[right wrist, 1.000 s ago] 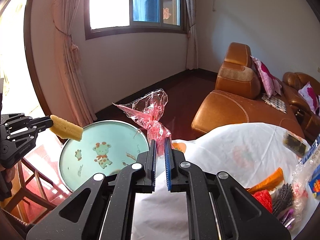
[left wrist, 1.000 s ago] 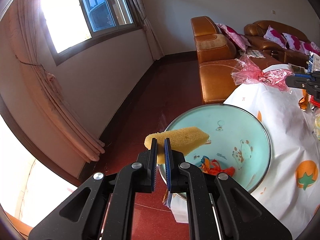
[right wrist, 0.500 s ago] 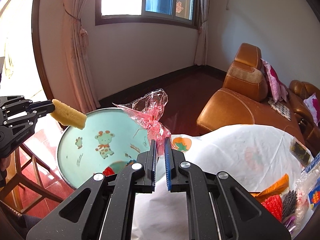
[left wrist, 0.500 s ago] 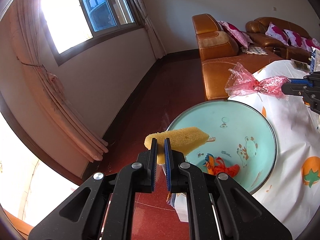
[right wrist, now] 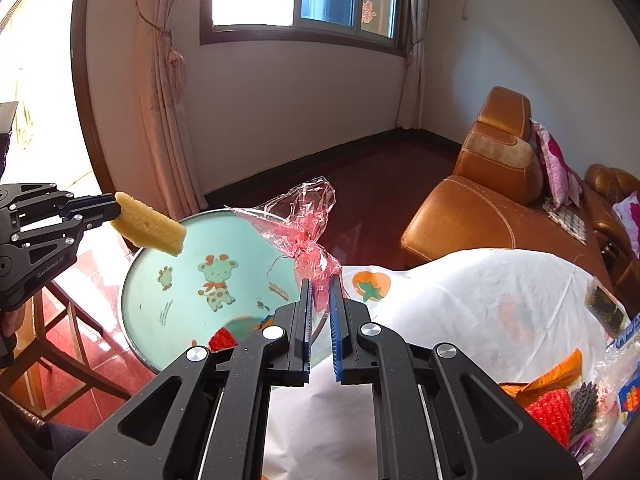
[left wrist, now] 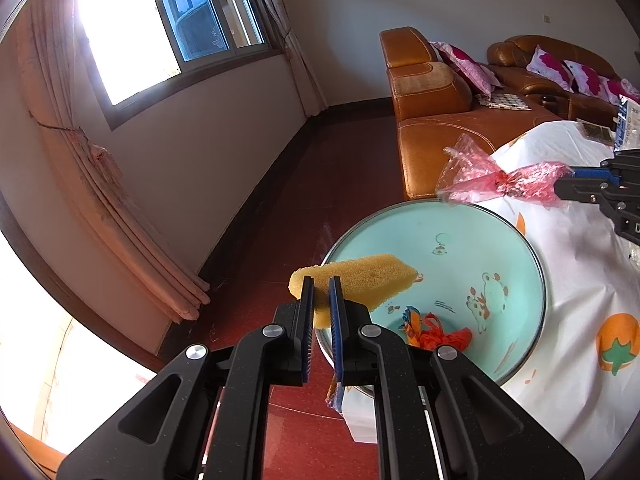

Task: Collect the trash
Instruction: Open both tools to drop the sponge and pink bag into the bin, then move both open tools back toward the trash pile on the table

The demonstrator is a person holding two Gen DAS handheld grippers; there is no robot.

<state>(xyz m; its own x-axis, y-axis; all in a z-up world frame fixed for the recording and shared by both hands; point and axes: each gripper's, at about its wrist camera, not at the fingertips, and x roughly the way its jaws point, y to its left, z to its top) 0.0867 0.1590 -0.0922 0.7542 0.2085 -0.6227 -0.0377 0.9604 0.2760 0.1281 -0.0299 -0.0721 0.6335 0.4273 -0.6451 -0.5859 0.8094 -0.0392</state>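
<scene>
The left gripper (left wrist: 321, 300) has its fingers clamped on a yellow sponge (left wrist: 360, 282), held above the near rim of a turquoise cartoon-print basin (left wrist: 460, 240) at the bench (left wrist: 592, 280) edge. The right gripper (right wrist: 321, 300) pinches a crumpled pink cellophane wrapper (right wrist: 304, 232) over the basin's opposite rim. Orange wrappers (left wrist: 436, 332) lie in the basin.
</scene>
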